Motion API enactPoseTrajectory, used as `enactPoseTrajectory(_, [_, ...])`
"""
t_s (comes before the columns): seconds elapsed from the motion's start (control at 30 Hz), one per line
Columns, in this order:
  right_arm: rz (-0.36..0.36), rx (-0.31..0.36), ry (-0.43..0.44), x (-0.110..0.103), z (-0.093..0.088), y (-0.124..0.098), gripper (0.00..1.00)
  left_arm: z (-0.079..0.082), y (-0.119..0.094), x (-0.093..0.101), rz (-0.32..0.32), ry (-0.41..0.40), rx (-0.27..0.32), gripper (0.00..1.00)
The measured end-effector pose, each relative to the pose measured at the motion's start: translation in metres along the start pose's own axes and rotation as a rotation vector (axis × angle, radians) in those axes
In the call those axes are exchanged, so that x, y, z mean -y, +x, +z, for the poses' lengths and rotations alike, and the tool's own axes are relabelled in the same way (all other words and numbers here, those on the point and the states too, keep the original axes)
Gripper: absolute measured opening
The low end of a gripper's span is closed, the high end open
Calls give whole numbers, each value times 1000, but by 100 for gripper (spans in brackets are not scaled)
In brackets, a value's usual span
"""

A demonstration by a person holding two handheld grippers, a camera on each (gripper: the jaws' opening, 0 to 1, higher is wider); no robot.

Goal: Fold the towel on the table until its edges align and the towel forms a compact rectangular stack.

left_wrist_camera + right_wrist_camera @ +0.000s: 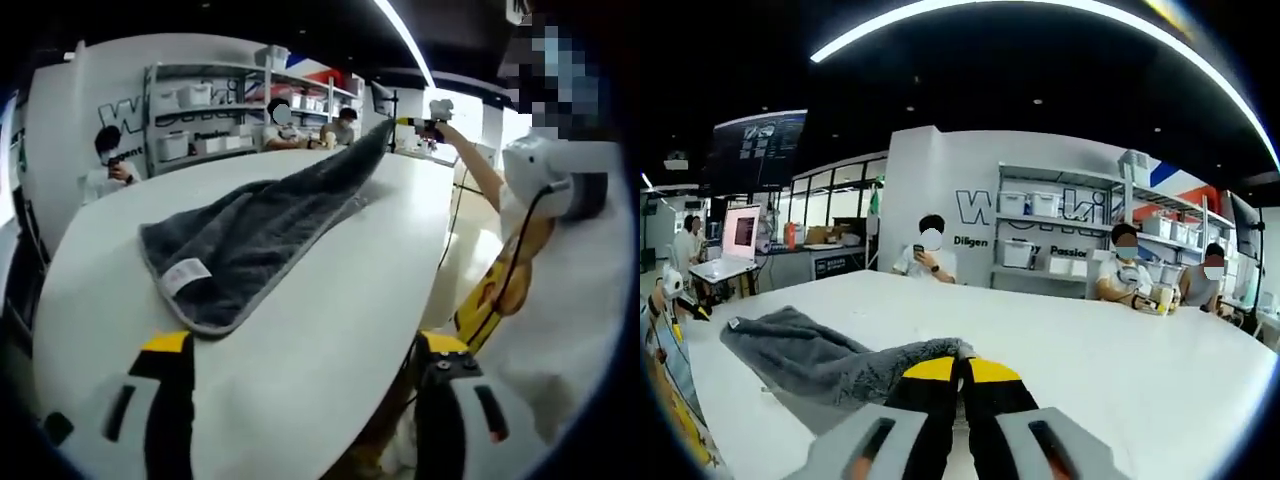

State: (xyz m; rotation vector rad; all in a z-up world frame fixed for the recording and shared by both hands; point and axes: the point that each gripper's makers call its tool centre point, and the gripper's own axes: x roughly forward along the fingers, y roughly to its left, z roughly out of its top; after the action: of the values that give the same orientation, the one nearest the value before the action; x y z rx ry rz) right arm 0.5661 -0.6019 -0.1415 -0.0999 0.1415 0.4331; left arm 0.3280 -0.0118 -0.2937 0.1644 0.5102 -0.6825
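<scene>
The dark grey terry towel with a pale stitched border (255, 240) lies on the white oval table (330, 330), one corner drawn up off it by the right gripper (960, 365), jaws closed tight on that corner. The left gripper (305, 345) hangs wide open and empty over the near table edge. The cloth looks soft, light and limp — it will sag and drape, so corners are the sensible holds. A white sewn label (186, 276) is unreadable; wall lettering (1040, 208) shows "Diligen… Passion".
</scene>
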Motion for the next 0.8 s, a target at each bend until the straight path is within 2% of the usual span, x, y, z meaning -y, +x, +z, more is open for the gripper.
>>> enactPoseTrajectory(0.07, [-10, -31, 15, 6, -14, 0, 2, -1, 0, 0, -1, -1, -2, 96])
enactPoseTrajectory(0.17, [-10, -110, 46, 9, -41, -5, 3, -1, 1, 1, -4, -1, -6, 96])
enactPoseTrajectory(0.2, [-10, -121, 45, 9, -44, -6, 3, -1, 1, 1, -4, 0, -6, 96])
enactPoseTrajectory(0.27, [-11, -177, 39, 7, -60, -10, 3, -1, 3, 1, -6, -1, -9, 96])
enactPoseTrajectory(0.3, [-5, -221, 46, 7, -75, -14, 3, -1, 6, 2, -9, -1, -11, 96])
enactPoseTrajectory(0.47, [-6, -343, 61, 5, -115, -31, 3, 1, 13, 5, -22, 2, -14, 96])
enactPoseTrajectory(0.67, [17, -433, 96, -1, -153, -52, 3, 3, 18, 7, -42, 10, -15, 96])
enactPoseTrajectory(0.8, [4, -454, 121, 3, -169, -62, 3, 2, 22, 8, -59, 16, -22, 96])
